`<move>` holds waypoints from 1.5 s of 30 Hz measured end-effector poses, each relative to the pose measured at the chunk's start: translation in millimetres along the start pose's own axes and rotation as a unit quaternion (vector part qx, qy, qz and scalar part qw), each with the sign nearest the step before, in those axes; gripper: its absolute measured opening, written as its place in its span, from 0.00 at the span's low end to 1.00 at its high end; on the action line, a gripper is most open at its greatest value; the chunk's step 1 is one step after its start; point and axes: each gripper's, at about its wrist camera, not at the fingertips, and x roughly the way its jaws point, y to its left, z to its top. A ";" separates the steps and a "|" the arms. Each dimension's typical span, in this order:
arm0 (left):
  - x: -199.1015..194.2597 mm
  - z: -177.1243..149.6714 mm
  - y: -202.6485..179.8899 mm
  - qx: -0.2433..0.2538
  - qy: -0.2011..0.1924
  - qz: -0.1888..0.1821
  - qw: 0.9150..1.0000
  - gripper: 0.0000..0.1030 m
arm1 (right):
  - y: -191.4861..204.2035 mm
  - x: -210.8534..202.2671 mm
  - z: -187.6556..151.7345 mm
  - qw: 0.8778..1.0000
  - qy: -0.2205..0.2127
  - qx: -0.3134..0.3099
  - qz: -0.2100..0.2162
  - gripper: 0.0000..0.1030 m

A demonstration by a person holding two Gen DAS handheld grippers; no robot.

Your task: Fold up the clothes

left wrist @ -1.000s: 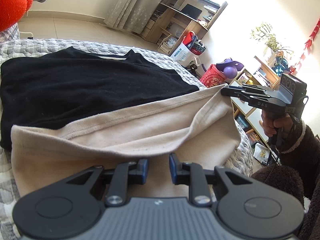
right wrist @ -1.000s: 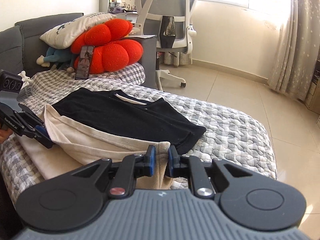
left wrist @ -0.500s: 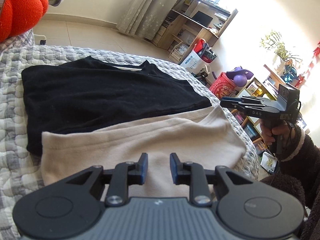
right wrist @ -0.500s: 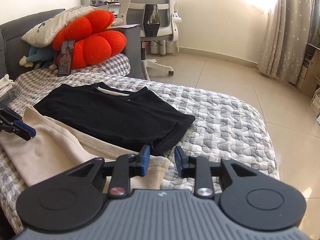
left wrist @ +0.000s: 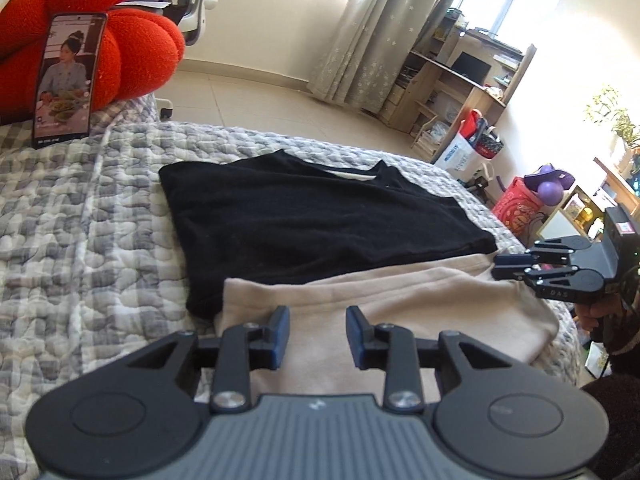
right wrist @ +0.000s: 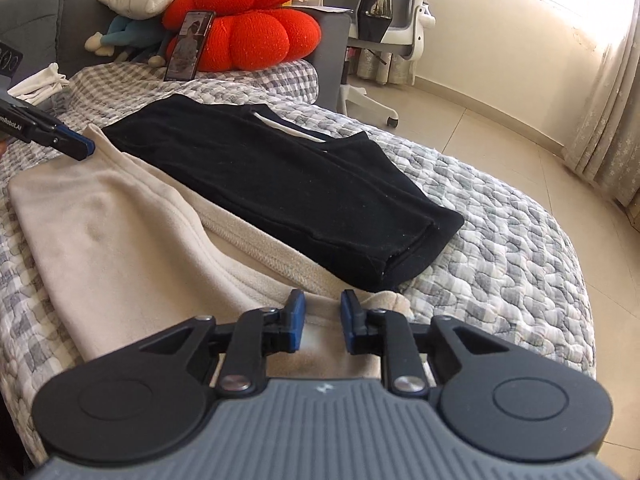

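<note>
While you're hovering the left gripper (left wrist: 314,336) over the near edge of the beige garment (left wrist: 400,312), its jaws are opening and standing a moderate way apart, with nothing pinched; the cloth is lying flat beneath them. Your right gripper (right wrist: 322,320) is sitting over the opposite end of that beige piece, jaws closing to a narrow gap, with cloth showing in the gap, but the pads aren't visibly pressing on it yet. You're looking to be between folds: the beige garment is lying doubled over on the quilted bed (right wrist: 500,240), and its far edge is tucking under the folded black garment (left wrist: 312,216) beyond it. Next you're probably needing a fresh pinch on both beige corners, matched in height, so the fold is landing square. Farther back, a phone (right wrist: 190,46) is leaning on the red cushion (right wrist: 248,24).
</note>
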 end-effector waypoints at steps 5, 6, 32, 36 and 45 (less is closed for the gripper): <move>3.5 -7.2 6.4 -0.005 -0.001 0.007 1.000 0.30 | 3.3 -8.0 -2.0 1.000 -0.016 0.000 -0.015 0.04; 3.3 -7.6 6.5 -0.006 -0.002 0.006 1.000 0.30 | 3.6 -11.5 -2.3 1.000 -0.024 0.002 -0.019 0.04; -25.0 -1.8 -6.2 0.032 -0.079 0.072 0.994 0.35 | 10.2 -17.5 3.2 0.998 -0.057 0.020 -0.035 0.12; -24.2 -2.5 -2.9 0.024 -0.085 0.097 0.991 0.35 | 25.2 -10.8 12.1 0.998 -0.052 -0.011 -0.012 0.22; -14.5 -7.8 0.9 0.019 -0.073 0.109 0.991 0.35 | 39.4 15.4 14.9 0.998 -0.029 -0.050 0.002 0.27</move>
